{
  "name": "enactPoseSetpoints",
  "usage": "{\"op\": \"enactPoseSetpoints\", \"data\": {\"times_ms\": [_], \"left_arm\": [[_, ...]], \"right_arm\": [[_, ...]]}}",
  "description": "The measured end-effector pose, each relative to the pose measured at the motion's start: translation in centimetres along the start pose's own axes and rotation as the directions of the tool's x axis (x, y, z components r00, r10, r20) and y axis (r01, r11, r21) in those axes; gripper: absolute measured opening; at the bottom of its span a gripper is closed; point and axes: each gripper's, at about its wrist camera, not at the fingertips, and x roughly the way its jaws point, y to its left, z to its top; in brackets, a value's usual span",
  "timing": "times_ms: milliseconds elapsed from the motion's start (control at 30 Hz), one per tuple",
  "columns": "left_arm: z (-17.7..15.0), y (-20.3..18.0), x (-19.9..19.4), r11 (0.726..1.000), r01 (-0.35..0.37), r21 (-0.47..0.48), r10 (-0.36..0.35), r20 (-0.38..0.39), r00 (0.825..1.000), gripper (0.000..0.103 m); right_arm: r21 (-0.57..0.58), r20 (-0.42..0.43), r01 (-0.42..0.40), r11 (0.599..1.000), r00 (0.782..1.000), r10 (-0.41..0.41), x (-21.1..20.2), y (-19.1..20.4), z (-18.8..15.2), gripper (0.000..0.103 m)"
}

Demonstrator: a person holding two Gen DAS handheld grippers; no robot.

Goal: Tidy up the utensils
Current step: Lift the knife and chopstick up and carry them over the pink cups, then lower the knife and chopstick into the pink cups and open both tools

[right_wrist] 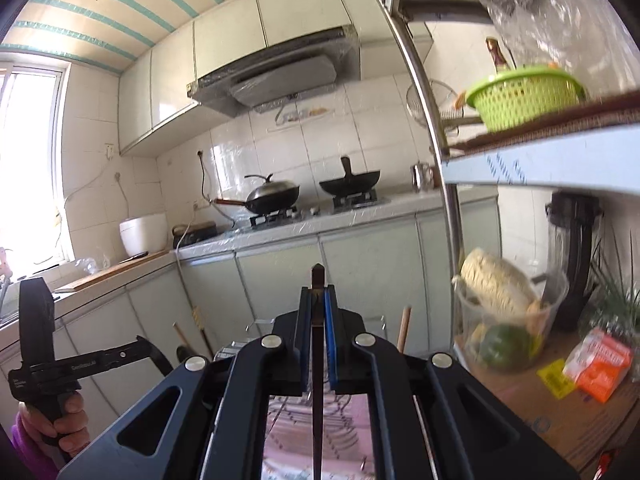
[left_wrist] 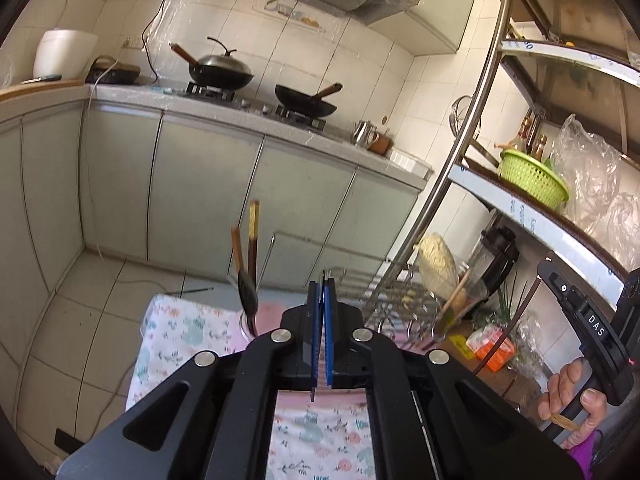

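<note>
My left gripper is shut on a thin dark utensil whose tip pokes out below the blue pads. Ahead of it a glass holder on the patterned tablecloth holds a dark spoon and dark chopsticks standing upright. My right gripper is shut on a dark chopstick; its pointed end sticks up above the pads. A wire dish rack lies below it. The right gripper also shows in the left wrist view, and the left gripper's body shows in the right wrist view.
A metal shelf stands at the right with a green basket, a blender, a clear tub of food and a cardboard box. Across the floor are a counter, two woks and a white rice cooker.
</note>
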Motion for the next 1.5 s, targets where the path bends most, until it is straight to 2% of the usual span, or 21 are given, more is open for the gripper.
{"op": "enactPoseSetpoints", "data": {"times_ms": [400,633,833,1033,1500], "left_arm": [[4.2,-0.7,0.7,0.999,-0.016,0.030,0.014,0.078,0.997,0.001],[4.6,-0.3,2.3,0.997,-0.059,0.045,0.054,0.093,0.994,0.001],[4.3,0.4,4.0,0.996,-0.076,0.045,0.073,0.067,0.995,0.001],[3.3,0.7,6.1,0.994,-0.095,0.052,0.095,0.007,0.995,0.001],[0.6,1.3,9.2,0.989,-0.127,0.079,0.135,-0.099,0.986,0.001]], "right_arm": [[-0.059,0.125,0.066,0.996,0.990,-0.058,2.0,-0.8,4.1,0.006],[-0.077,0.172,0.107,0.991,0.981,-0.092,3.6,-1.6,4.2,0.006],[-0.072,0.119,0.130,0.989,0.986,-0.121,5.9,-2.7,2.5,0.006],[-0.068,0.047,0.132,0.989,0.991,-0.129,7.7,-3.6,1.0,0.006],[-0.065,-0.089,0.137,0.988,0.986,-0.142,9.6,-4.1,-2.5,0.007]]}}
